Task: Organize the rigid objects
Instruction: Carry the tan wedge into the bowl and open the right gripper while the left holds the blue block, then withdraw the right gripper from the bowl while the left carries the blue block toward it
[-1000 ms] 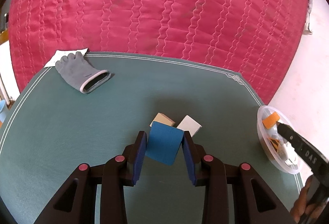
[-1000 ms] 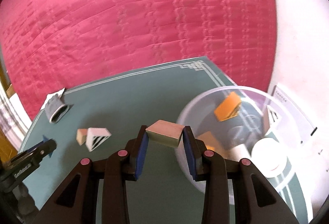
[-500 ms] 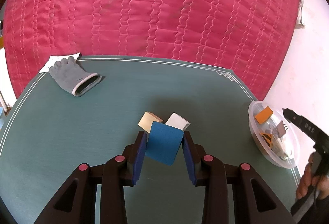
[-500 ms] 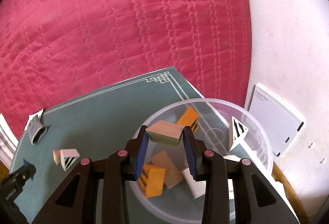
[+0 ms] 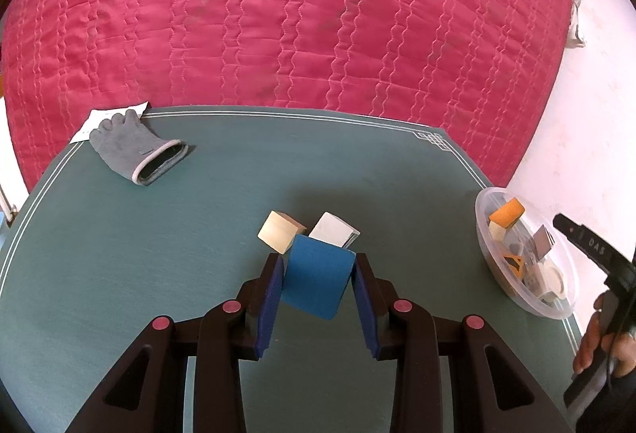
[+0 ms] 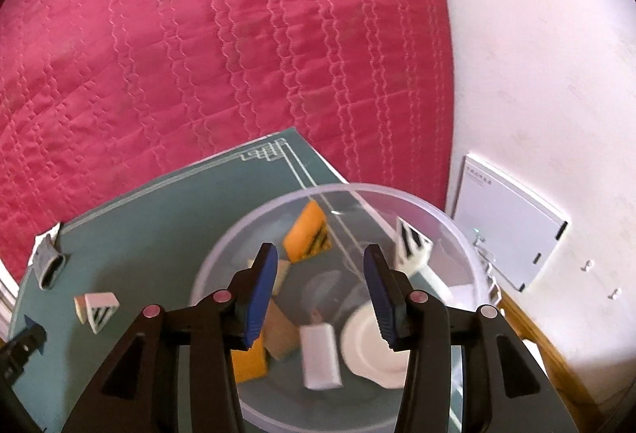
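Left gripper [image 5: 317, 280]: fingers clamped on a blue block [image 5: 318, 280], one pad on each side face. Block sits tilted between the pads, one corner low toward the camera, broad blue face up; its underside is hidden.

Right gripper [image 6: 320, 288]: fingers spreading apart, nothing between them. It hangs over the clear plastic bowl [image 6: 457, 230].

Directly under the right fingers a pale block [image 6: 320, 361] is motion-blurred, long axis running roughly toward the camera; can't tell if it is resting. Beside it in the bowl: a white disc [image 6: 367, 351], a tan block [image 6: 282, 333] partly behind the left finger, an orange block [image 6: 250, 361] cut off by the same finger. Further back an orange striped block [image 6: 306, 236] leans against the wall, and a white striped wedge [image 6: 411, 244] stands at the far right rim, seen through the plastic, so edges are soft.

Still on the green bench [image 5: 119, 254]: a cream cube [image 5: 280, 236] and a white block [image 5: 334, 232], just beyond the blue block and side by side; their near edges are covered by it. The right view shows the white one's striped triangular face.

Far left corner: grey glove [image 5: 135, 151], cuff opening toward the camera, lying on a scrap of paper [image 5: 89, 121].

Behind the bench: pink quilted bed cover [image 5: 298, 16]. A white box [image 6: 508, 230] lies beyond the bowl.

In the left view, the person's hand [image 5: 596, 345] on the right gripper is cut off by the frame edge.
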Action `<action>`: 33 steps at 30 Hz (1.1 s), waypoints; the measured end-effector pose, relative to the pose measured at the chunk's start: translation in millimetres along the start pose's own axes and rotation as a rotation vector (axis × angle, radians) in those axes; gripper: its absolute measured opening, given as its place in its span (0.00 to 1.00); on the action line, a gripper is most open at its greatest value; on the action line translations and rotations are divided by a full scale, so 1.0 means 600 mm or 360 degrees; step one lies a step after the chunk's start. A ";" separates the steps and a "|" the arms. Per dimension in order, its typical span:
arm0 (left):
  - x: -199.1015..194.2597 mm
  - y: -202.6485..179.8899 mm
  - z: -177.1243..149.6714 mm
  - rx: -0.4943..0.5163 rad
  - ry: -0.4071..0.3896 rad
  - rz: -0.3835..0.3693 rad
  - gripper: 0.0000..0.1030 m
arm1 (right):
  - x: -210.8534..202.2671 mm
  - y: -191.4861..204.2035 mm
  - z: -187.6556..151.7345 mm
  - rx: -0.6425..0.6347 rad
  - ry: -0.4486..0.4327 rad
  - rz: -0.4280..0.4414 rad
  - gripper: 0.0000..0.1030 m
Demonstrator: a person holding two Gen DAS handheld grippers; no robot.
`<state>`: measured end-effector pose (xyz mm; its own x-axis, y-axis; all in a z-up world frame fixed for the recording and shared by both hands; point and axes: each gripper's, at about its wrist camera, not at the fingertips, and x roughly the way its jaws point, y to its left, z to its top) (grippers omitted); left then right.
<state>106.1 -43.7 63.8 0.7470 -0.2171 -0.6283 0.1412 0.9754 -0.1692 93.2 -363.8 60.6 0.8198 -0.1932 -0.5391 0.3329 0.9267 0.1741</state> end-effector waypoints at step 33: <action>0.028 -0.202 -0.006 0.0383 0.0062 -0.0109 0.36 | -0.061 -0.133 -0.059 0.0217 -0.0128 -0.0097 0.58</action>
<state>99.3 -165.5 71.1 0.7053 -0.2800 -0.6513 0.3449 0.9382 -0.0299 20.1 -419.2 37.0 0.8288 -0.2780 -0.4855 0.4389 0.8613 0.2561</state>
